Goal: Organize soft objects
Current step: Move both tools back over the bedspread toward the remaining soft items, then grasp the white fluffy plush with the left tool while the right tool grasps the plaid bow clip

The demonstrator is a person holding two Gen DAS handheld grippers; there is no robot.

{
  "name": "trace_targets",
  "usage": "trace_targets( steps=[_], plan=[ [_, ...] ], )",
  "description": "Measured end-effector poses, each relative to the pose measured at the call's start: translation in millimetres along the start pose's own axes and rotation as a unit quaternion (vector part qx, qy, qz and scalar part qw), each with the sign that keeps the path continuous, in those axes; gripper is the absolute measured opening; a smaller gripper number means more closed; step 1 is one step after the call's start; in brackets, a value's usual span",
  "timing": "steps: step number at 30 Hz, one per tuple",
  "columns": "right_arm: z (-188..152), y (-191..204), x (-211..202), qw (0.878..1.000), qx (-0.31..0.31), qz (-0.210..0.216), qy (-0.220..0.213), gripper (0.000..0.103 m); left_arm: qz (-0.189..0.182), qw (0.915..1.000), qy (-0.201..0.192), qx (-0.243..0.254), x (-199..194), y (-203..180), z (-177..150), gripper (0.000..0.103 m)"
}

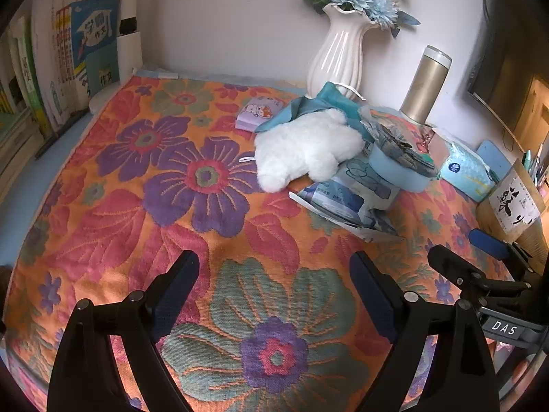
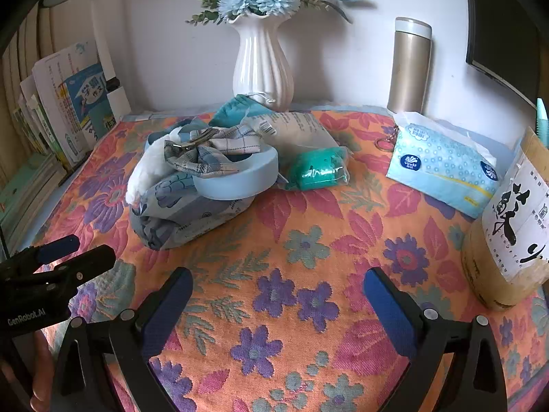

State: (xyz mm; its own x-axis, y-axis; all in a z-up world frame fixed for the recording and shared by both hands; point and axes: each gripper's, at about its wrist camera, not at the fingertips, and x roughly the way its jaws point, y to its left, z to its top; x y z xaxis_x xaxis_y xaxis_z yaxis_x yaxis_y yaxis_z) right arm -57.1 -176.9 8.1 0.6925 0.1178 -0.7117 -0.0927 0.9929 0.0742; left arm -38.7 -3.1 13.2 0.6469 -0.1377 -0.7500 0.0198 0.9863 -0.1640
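A white plush toy point(image 1: 305, 147) lies mid-table on the floral cloth point(image 1: 154, 206), beside a teal cloth point(image 1: 308, 106). A light blue bowl point(image 2: 240, 178) holding a plaid cloth with a metal clip point(image 2: 209, 154) rests on a folded grey-blue fabric pack point(image 2: 185, 216). A bagged green item point(image 2: 315, 168) lies to its right. My left gripper point(image 1: 274, 267) is open and empty, well short of the plush. My right gripper point(image 2: 278, 285) is open and empty, short of the bowl pile; it also shows at the right edge of the left wrist view point(image 1: 477, 250).
A white vase of blue flowers point(image 2: 262, 65) and a gold thermos point(image 2: 410, 68) stand at the back wall. A tissue pack point(image 2: 442, 171) and a bamboo pen holder point(image 2: 511, 233) are at right. Books point(image 1: 51, 68) line the left. A small purple notebook point(image 1: 257, 113) lies near the vase.
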Motion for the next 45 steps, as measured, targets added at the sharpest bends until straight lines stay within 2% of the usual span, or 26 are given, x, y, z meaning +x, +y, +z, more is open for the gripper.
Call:
trace_targets(
  steps=[45],
  plan=[
    [-2.3, 0.2, 1.8, 1.000, 0.009, 0.004, 0.008, 0.100, 0.003, 1.0000, -0.002, -0.002, -0.1, 0.3, 0.3, 0.089]
  ],
)
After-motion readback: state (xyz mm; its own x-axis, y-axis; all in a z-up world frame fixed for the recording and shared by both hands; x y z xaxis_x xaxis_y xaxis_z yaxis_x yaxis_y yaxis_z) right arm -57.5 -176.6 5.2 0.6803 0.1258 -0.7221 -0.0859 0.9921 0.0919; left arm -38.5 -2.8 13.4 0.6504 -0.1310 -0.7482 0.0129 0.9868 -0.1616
